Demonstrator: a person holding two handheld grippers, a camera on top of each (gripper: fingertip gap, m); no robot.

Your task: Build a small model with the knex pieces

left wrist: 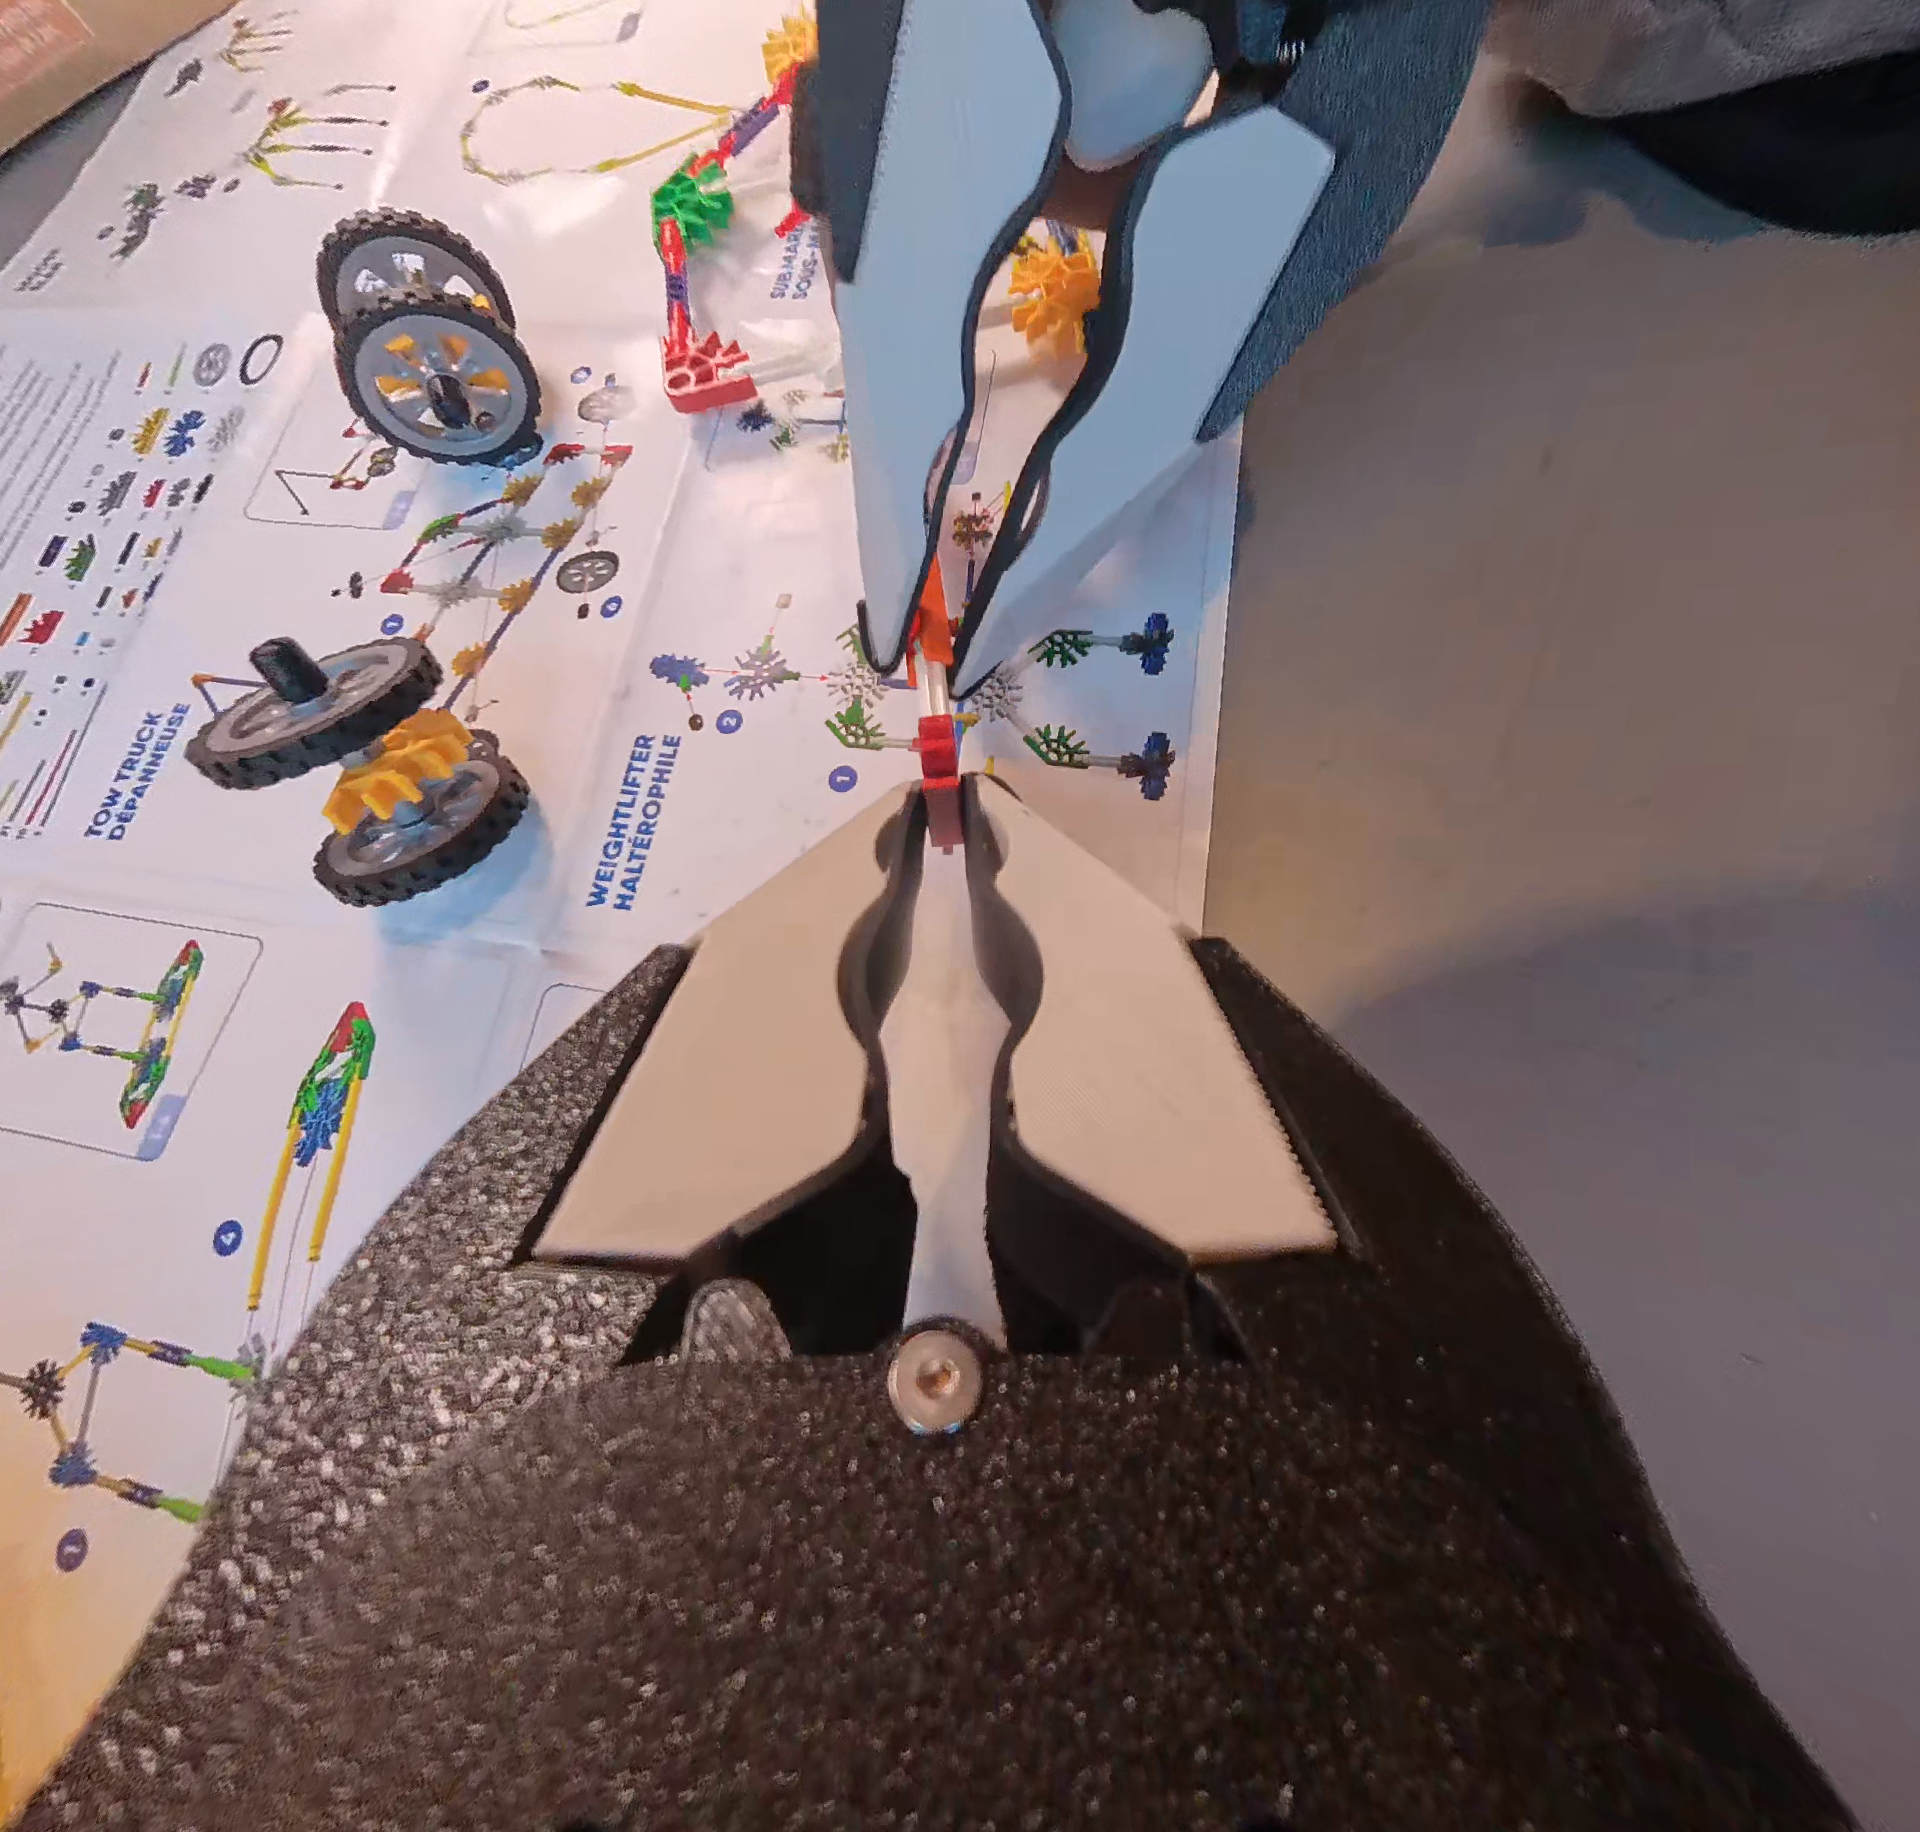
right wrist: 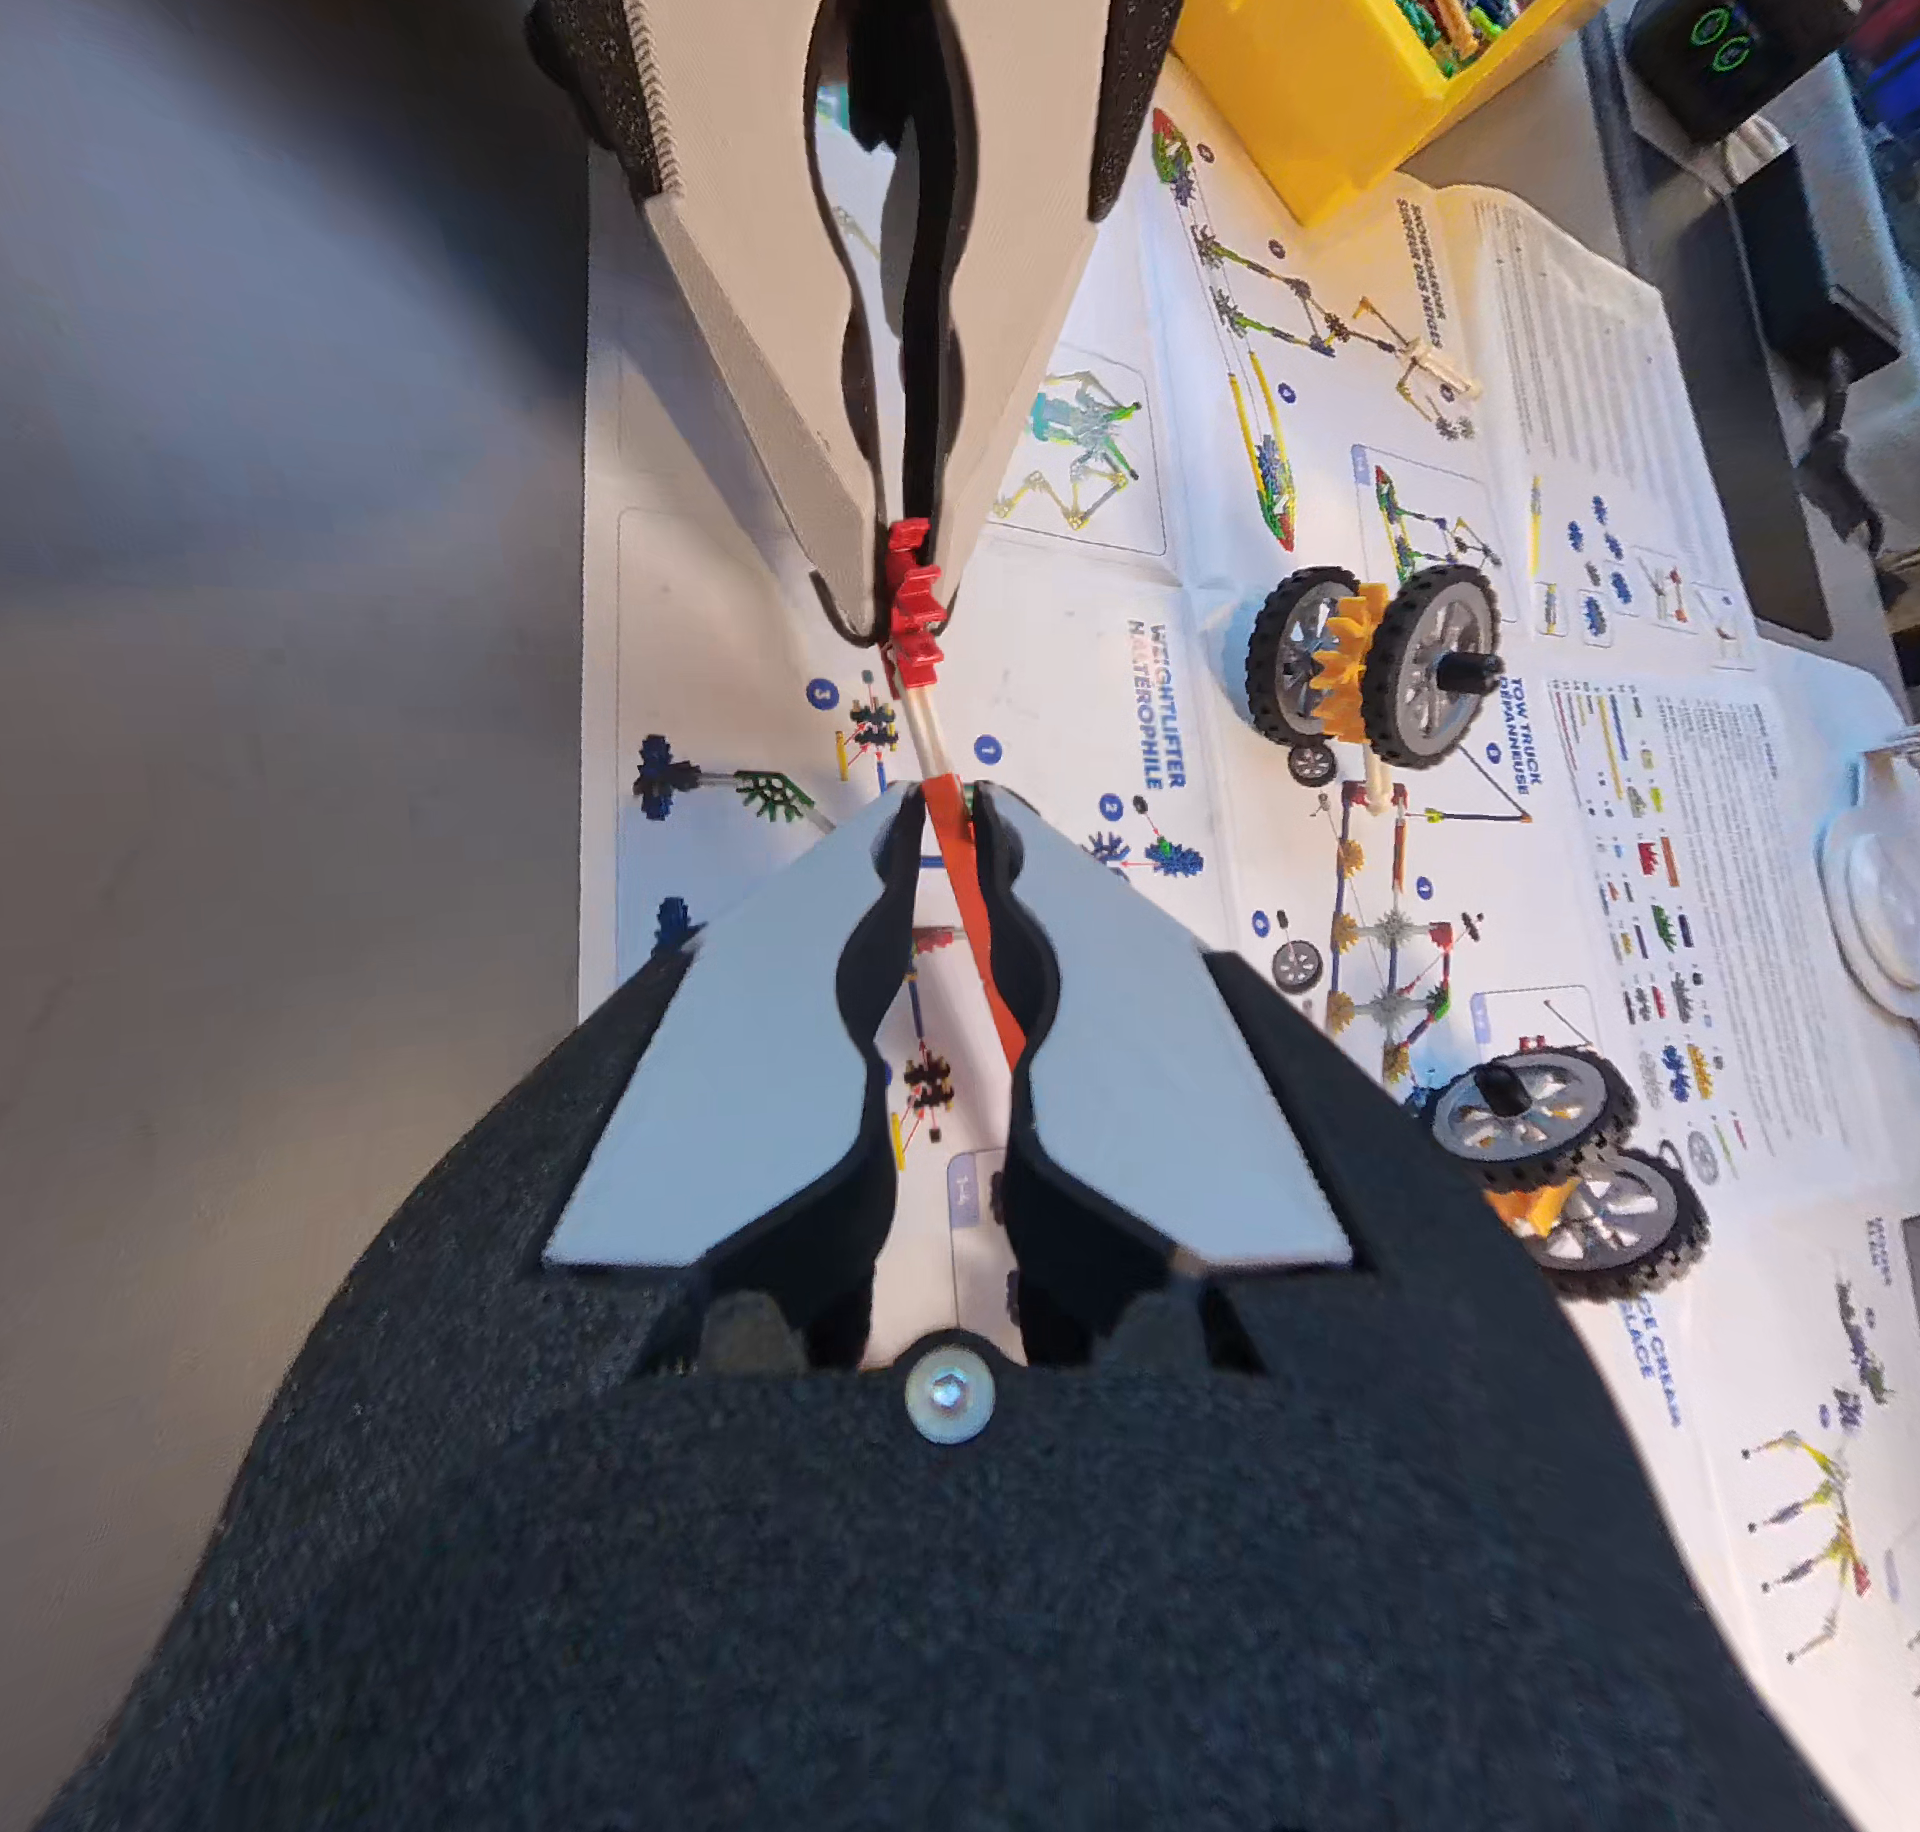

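Observation:
My left gripper [left wrist: 940, 795] is shut on a red toothed connector [left wrist: 935, 748], with both pads pressed on it. A short white rod [left wrist: 932, 689] runs from that connector to a flat orange piece [left wrist: 933, 603]. My right gripper [left wrist: 925, 665] comes in from above, tip to tip with the left. In the right wrist view my right gripper [right wrist: 948, 803] is shut on the orange piece [right wrist: 961, 878], which slants back between its fingers. Beyond it are the white rod [right wrist: 923, 733], the red connector [right wrist: 914, 608] and the left gripper [right wrist: 902, 603]. Everything is held just above a printed instruction sheet [left wrist: 644, 847].
Two wheel pairs, one with a yellow gear [left wrist: 390, 774], the other farther back [left wrist: 436, 369], lie left on the sheet. A green, purple and red rod assembly [left wrist: 691, 255] and a yellow connector [left wrist: 1055, 286] lie behind. A yellow parts bin [right wrist: 1309, 68] and a dark device [right wrist: 1725, 26] stand far right. Left and right tips are no more than a few centimetres apart.

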